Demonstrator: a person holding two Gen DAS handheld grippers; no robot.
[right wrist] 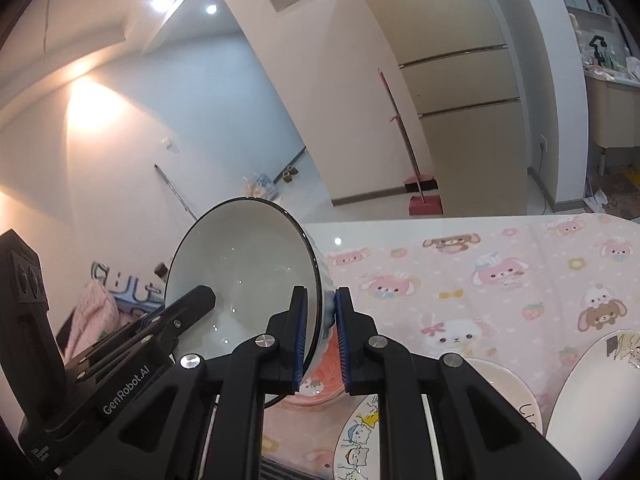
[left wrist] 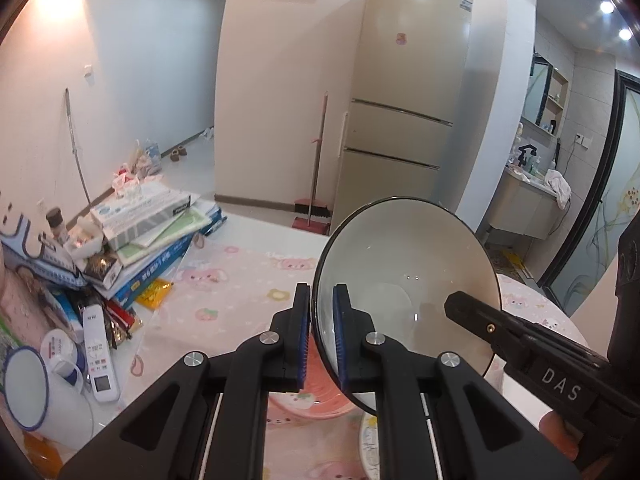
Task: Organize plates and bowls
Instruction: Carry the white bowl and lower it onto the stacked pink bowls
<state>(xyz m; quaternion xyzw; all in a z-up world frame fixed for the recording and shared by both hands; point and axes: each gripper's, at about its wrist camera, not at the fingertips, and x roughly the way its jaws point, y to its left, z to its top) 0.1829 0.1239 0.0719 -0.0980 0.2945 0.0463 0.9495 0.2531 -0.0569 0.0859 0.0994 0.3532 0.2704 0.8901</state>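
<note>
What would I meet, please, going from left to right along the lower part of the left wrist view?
White enamel mug → remote control → left gripper clamped on the bowl's rim → bowl → right gripper.

Both grippers' jaws pinch the tilted bowl (right wrist: 244,272).

Beige fridge (left wrist: 404,92), red broom (left wrist: 316,168) beside it — stacked boxes (left wrist: 152,236), remote (left wrist: 98,354).

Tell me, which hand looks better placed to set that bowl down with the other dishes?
Right, probably. Both the left gripper and right gripper clamp the bowl by its rim, but the plates lie on the right's side, while books crowd the left's.
</note>
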